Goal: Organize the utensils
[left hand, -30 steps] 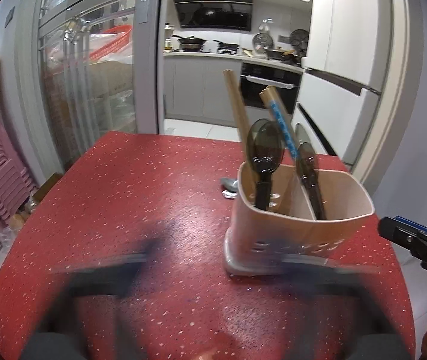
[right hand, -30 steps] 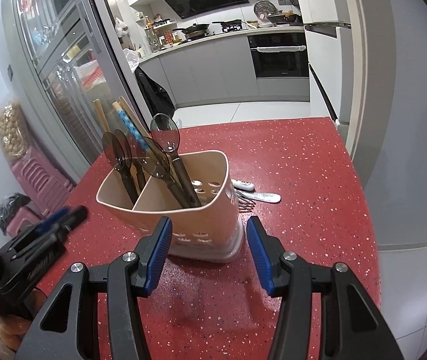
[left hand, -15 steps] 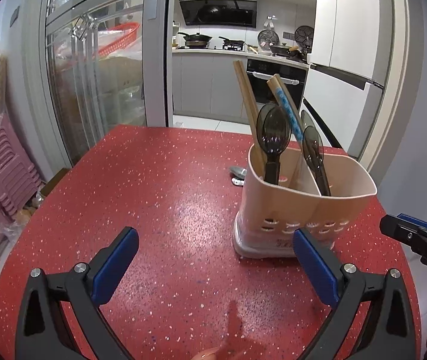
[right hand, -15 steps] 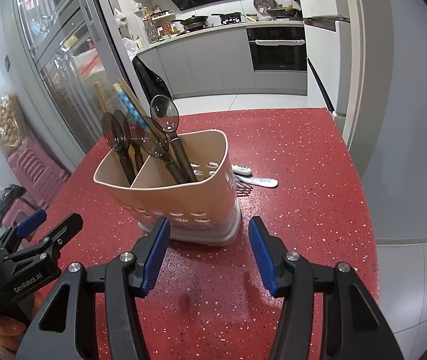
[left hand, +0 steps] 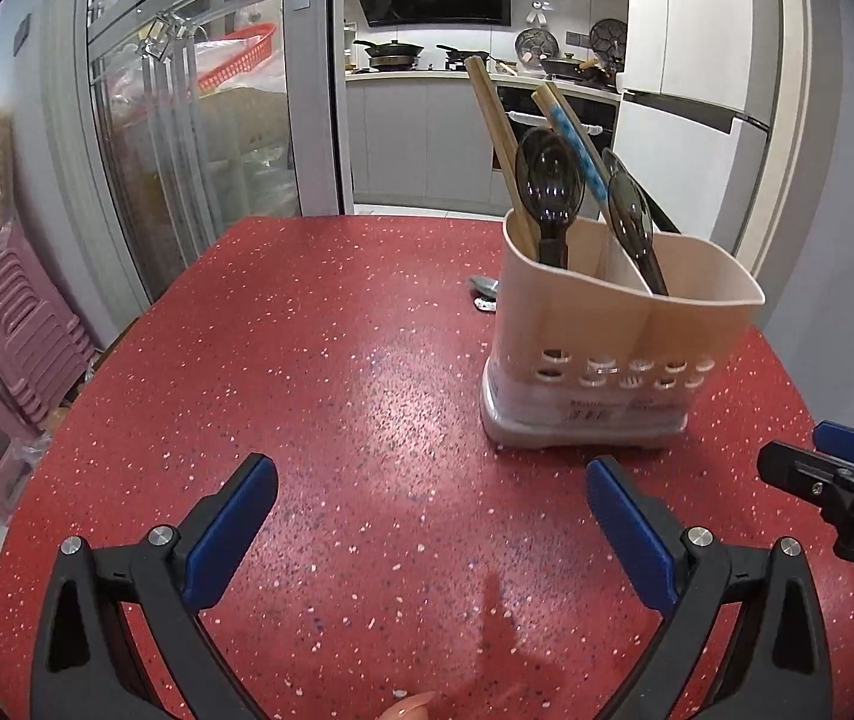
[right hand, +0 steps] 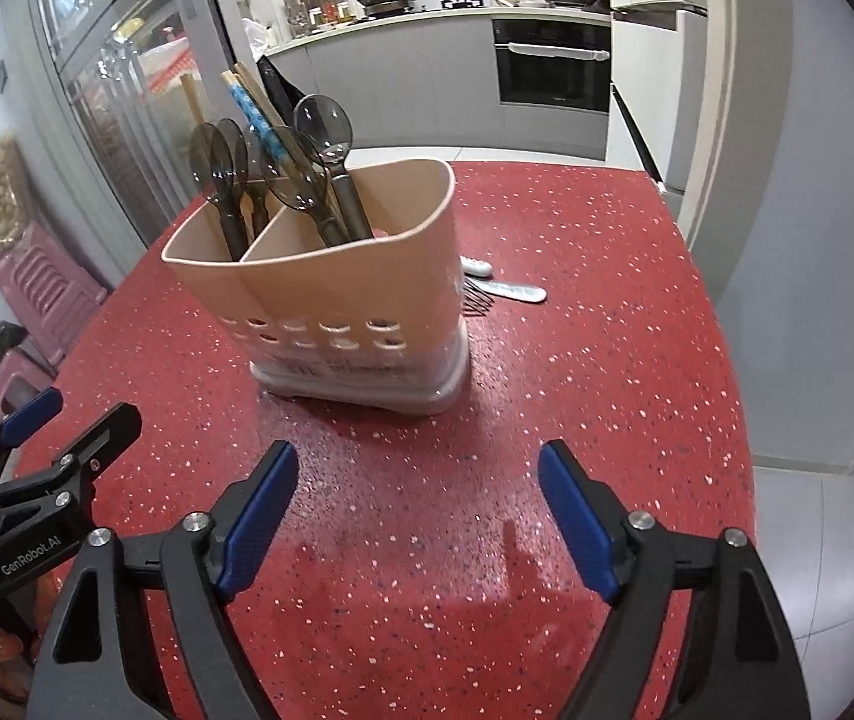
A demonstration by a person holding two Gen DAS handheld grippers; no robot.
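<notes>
The beige utensil holder (right hand: 330,294) stands upright on the red speckled tabletop (right hand: 577,360), toward its far half, with a partition splitting it into two compartments. Dark translucent spoons (right hand: 312,180) lean handle-down in both compartments, and wooden chopsticks (left hand: 493,132), one pair sleeved in a blue pattern, stand in the compartment nearer the glass doors. Just behind the holder, toward the tabletop's far edge, a few loose pieces lie flat: a pale-handled utensil (right hand: 514,291) with dark tines showing beside it, and a short white piece (right hand: 475,266) close to the holder's wall. These look like what is left to sort. They are probably light, stiff and smooth, lying low on a glossy surface, so they may skid when nudged; a hold across the handle, near its middle, seems safest, then a tip upright to drop them in. The holder itself looks like thin plastic, top-heavy with leaning spoons, and a knock at its rim could shift or tilt it. The right tongs (right hand: 420,519) stand wide apart with nothing between the blue pads, their jaws having just been opening, and hover over the near part of the tabletop in front of the holder. The left tongs (left hand: 433,519) are likewise spread wide and empty, over the near edge on the holder's other side.
</notes>
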